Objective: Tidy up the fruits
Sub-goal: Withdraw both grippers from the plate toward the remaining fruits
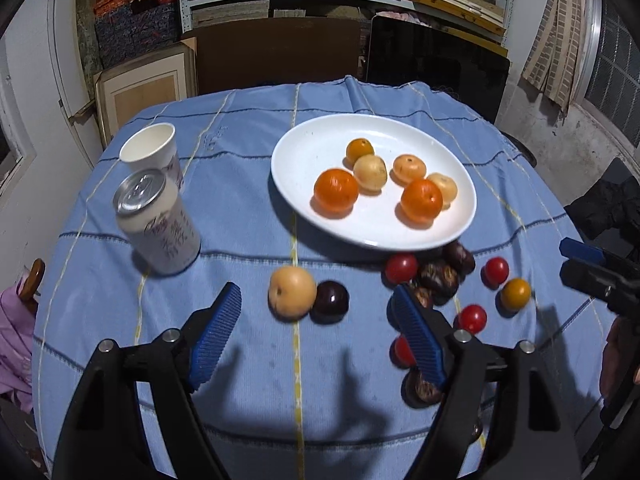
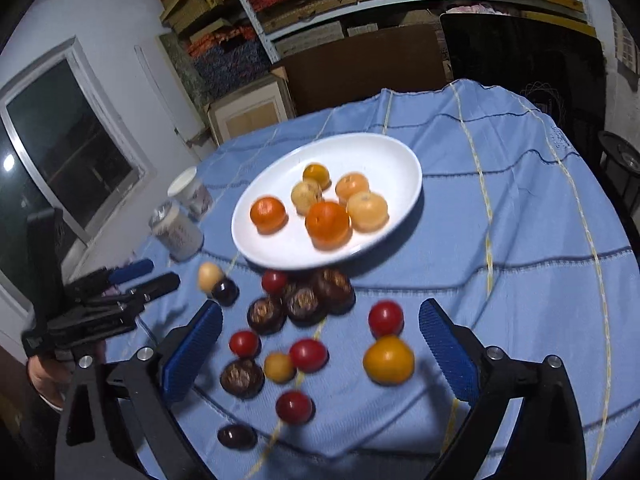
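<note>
Tongs: your left tongs (image 1: 316, 328) and right tongs (image 2: 320, 344) are hanging spread, empty.
Fruit: tomatoes (image 2: 386, 318) are lying on the surface (image 2: 520, 300), below the plate (image 2: 256, 248).
Handling: probably light, slick, soft; you're pinching gently across the middle.

Black gripper (image 1: 316, 312) frames, blue pads (image 1: 218, 328) (ribbed), silver screws

I see dim indoor light casting soft shadows on the tablecloth (image 1: 240, 208); fruit looks motion-blurred (right view especially), edges bend fisheye-style.
</note>
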Available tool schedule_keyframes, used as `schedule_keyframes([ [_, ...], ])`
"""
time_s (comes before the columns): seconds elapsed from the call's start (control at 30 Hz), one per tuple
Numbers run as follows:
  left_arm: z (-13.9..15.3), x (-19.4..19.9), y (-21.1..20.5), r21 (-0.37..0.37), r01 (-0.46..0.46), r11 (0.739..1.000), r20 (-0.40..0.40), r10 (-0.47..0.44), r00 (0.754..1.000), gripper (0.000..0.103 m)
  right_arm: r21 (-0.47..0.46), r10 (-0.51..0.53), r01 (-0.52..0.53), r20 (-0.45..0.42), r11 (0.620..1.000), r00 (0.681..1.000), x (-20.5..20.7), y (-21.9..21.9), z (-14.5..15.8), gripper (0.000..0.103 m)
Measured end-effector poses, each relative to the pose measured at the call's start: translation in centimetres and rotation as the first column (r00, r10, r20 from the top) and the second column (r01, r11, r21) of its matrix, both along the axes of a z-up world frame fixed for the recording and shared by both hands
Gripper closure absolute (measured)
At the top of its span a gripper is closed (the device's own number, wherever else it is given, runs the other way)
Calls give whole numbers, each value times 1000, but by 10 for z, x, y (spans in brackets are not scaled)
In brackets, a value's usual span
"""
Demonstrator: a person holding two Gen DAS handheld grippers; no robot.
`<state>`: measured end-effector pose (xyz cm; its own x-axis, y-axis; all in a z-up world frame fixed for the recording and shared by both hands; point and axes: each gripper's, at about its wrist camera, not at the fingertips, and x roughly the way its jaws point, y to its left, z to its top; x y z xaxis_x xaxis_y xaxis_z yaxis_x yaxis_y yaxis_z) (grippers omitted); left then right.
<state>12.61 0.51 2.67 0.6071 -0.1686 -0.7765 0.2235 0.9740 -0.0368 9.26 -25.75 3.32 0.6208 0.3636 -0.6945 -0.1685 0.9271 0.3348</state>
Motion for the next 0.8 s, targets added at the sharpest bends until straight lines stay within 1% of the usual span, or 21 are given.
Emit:
schedule_keyframes([
  [0.1, -2, -13, 1, -5, -2, 1000, -2, 2, 1000, 26, -93, 7, -6, 9, 996, 1000, -15, 11, -6, 3],
  [0.17, -8, -20, 1, 3, -2, 1000, -7, 2, 1000, 19, -111, 45, -44, 2, 993, 999, -22, 17, -14, 3],
  [0.2, -16, -27, 1, 14, -1, 1000, -12, 1, 1000, 17, -123, 56, -57, -8, 991, 998, -24, 19, -18, 3],
  [0.3, -33, -35, 1, 27, 11, 1000, -49, -9, 999, 17, -208, 30, -29, 1, 978, 1000, -24, 17, -27, 3],
  [0.33, -37, -38, 2, 30, 7, 1000, -53, -6, 999, 17, -221, 22, -20, 7, 975, 1000, -23, 16, -29, 4],
  [0.37, -40, -40, 3, 31, 4, 1000, -56, -3, 998, 17, -215, 25, -24, 4, 976, 1000, -21, 14, -31, 4],
  [0.43, -44, -42, 6, 26, 5, 1000, -65, -3, 998, 17, -175, 58, -60, -17, 983, 998, -16, 12, -35, 14],
  [0.47, -46, -42, 6, 29, 7, 1000, -69, -5, 998, 17, -177, 67, -70, -24, 982, 997, -13, 12, -37, 16],
  [0.53, -49, -41, 6, 41, 8, 999, -71, -5, 997, 17, -219, 70, -76, -36, 973, 997, -8, 17, -43, 17],
  [0.57, -50, -40, 6, 43, 5, 999, -71, -2, 997, 17, -236, 75, -84, -48, 968, 996, -6, 19, -46, 20],
  [0.6, -51, -40, 7, 39, 1, 999, -71, 2, 997, 17, -244, 78, -90, -58, 966, 995, -5, 20, -48, 29],
  [0.63, -51, -39, 8, 33, 1, 999, -70, 2, 998, 17, -254, 73, -87, -65, 963, 995, -3, 21, -51, 32],
  [0.7, -51, -36, 9, 29, 5, 1000, -69, -3, 998, 17, -280, 45, -59, -56, 958, 997, 0, 20, -55, 34],
  [0.77, -54, -31, 9, 43, 6, 999, -73, -3, 997, 17, -293, 19, -37, -67, 955, 998, 4, 17, -61, 36],
  [0.8, -55, -28, 10, 47, 2, 999, -78, 2, 997, 17, -297, 9, -31, -73, 954, 997, 5, 15, -63, 40],
])
